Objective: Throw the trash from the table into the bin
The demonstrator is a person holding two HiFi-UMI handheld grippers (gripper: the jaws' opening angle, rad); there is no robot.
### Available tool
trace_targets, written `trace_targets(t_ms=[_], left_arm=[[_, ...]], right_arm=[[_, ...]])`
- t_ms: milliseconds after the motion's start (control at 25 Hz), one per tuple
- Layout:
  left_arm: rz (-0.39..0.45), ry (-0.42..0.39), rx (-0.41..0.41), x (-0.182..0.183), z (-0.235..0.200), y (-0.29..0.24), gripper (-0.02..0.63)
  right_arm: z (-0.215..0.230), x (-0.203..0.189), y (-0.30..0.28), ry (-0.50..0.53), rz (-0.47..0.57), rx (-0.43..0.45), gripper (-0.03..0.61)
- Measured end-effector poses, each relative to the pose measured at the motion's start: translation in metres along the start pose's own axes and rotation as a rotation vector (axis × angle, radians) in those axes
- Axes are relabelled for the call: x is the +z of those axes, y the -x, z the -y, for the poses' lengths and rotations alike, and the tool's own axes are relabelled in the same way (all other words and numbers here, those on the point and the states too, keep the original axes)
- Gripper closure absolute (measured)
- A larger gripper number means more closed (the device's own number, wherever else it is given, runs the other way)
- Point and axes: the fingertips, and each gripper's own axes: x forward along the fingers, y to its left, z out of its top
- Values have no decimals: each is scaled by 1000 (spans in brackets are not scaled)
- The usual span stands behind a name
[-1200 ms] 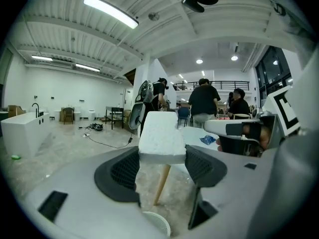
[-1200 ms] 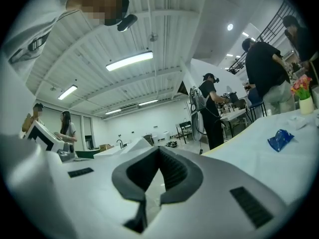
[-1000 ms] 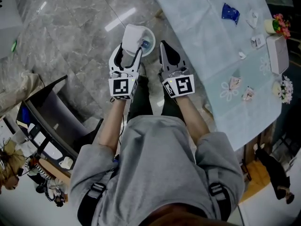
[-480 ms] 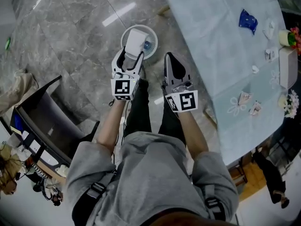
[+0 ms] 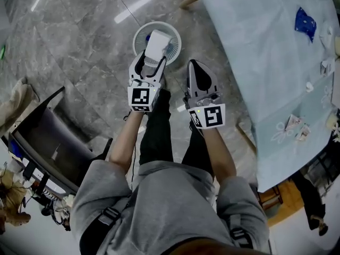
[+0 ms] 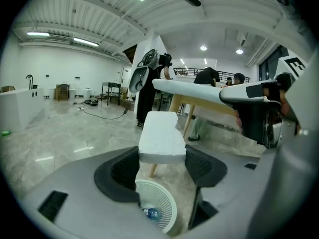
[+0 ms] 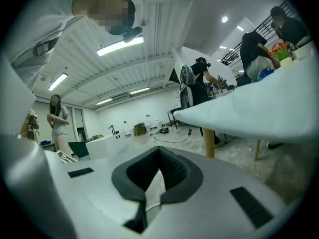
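Lowering comes first: the left tongs (image 5: pixel 151 62) are clamped on the white foam block (image 5: pixel 158 42) above the bin (image 5: pixel 139 33) — bring it close over the bin's mouth, then part them fully. The right tongs (image 5: pixel 194 64), closed together and empty, hang beside the bin.

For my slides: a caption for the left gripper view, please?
Left gripper holds a white foam block over the white mesh bin.

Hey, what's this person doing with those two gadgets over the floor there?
A person is clearing trash. The left gripper holds a white foam block between its jaws over the white bin on the floor, not yet dropped. The right gripper is shut and empty beside it. More scraps, including a blue wrapper, lie on the table.
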Motion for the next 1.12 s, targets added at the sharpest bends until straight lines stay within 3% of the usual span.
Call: trace_targets(t_ms=[640, 920, 1120], left_arm=[[-116, 12, 22, -138, -35, -56, 322], [-215, 0, 13, -198, -45, -75, 322], [-267, -4, 16, -218, -48, -83, 322]], right_arm=[[21, -91, -14, -3, -74, 10, 574], [33, -108, -11, -1, -104, 2, 574], [39, -112, -13, 7, -118, 1, 574]])
